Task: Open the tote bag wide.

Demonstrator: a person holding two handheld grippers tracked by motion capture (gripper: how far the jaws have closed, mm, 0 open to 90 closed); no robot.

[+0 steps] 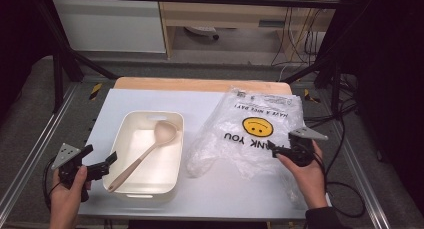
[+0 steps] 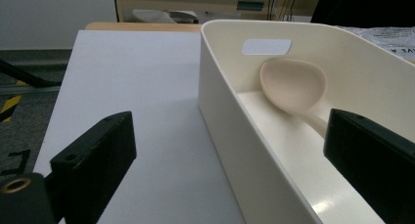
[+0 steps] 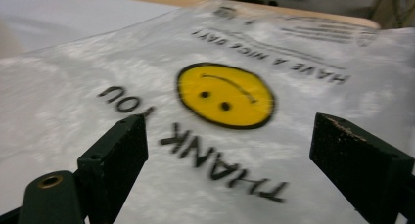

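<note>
Starting at the left, your left hand-held gripper (image 1: 102, 165) rests at the near left corner of the cream bin (image 1: 127, 130), with its jaws spread apart and nothing pressed between them. In the left gripper view the bin's left wall stands between the two jaws, one jaw outside over the white desk (image 1: 215, 104) and one jaw inside. The beige spoon (image 1: 145, 151) lies slanted in the bin, its bowl near the far wall under the handle cutout and its handle end on the near left rim, just beside your left jaws. That close view shows the bowl leaning against the far wall, which the high view does not make clear.

Right of the bin, just beside it, the clear plastic bag (image 1: 250, 134) with a yellow smiley face lies flat on the desk. Your right hand-held gripper (image 1: 278, 151) is at the bag's near right edge, jaws wide apart and holding nothing. The right gripper view shows the printed words under the jaws, and it is blurred. Black cables (image 1: 345, 124) lie off the desk's right side.
</note>
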